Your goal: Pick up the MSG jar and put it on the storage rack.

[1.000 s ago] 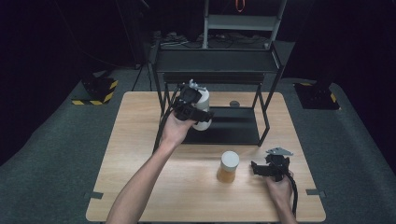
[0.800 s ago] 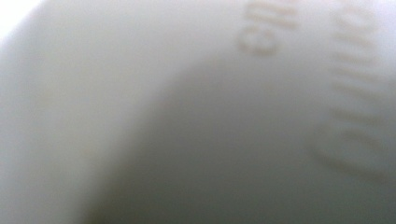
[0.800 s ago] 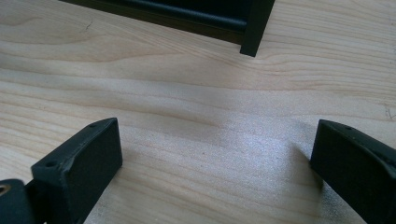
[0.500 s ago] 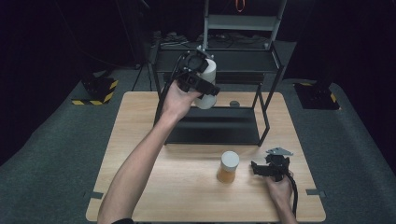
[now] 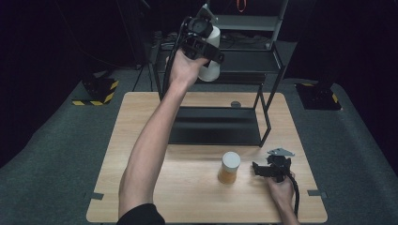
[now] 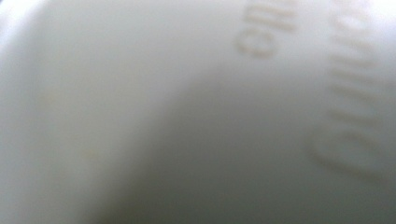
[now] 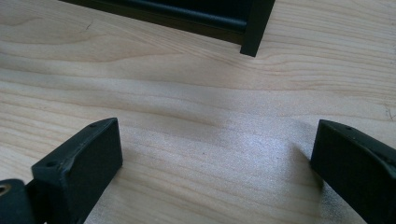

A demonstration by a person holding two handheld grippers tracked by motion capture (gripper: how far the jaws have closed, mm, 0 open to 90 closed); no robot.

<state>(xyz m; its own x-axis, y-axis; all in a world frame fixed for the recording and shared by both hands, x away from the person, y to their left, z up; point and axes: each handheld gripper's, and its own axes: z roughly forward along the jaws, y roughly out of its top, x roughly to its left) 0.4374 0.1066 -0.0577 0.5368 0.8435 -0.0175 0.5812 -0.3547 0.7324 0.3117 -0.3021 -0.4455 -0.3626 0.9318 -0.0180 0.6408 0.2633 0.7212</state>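
Observation:
High over the table's far side, my left gripper [image 5: 205, 50] is shut on a white bottle [image 5: 210, 70], held in front of the black rack's middle shelf [image 5: 251, 61]. The left gripper view is so close to the bottle's white wall [image 6: 187, 116] that only blurred raised lettering shows on it. My right gripper [image 5: 271, 165] rests low at the table's front right, its jaws [image 7: 215, 172] wide apart over bare wood with nothing between them. An amber jar with a white lid [image 5: 230, 168] stands just left of it.
The black metal rack stands on the far half of the wooden table [image 5: 108, 154], with its bottom shelf [image 5: 213, 124] low over the wood and a front leg [image 7: 254, 28] just ahead of my right gripper. A small dark round thing [image 5: 235, 104] lies behind the rack.
My left hand has lifted the white bottle from beside the rack's lower part up to the level of its middle shelf. The right gripper and the jar have stayed put.

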